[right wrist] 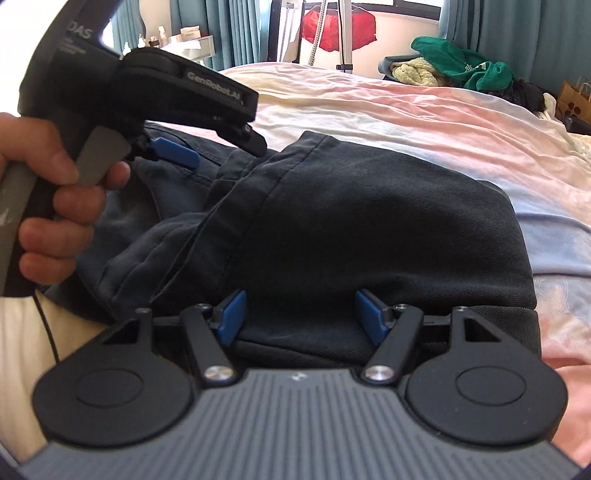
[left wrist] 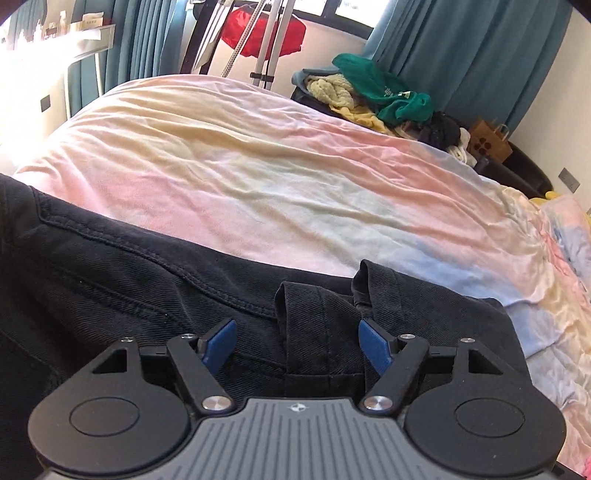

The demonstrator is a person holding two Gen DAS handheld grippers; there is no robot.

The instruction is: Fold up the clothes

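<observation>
Black denim jeans lie on the bed, with belt loops at the waistband right in front of my left gripper. The left gripper is open, its blue pads either side of a belt loop, just above the cloth. In the right wrist view the jeans are folded over in a bundle. My right gripper is open, low over the folded edge. The left gripper also shows at upper left of the right wrist view, held by a hand, with one blue fingertip over the jeans.
The bed has a crumpled pastel pink, yellow and blue sheet. A pile of clothes with a green garment sits beyond the far edge. A brown paper bag and teal curtains stand behind. A red garment hangs at the back.
</observation>
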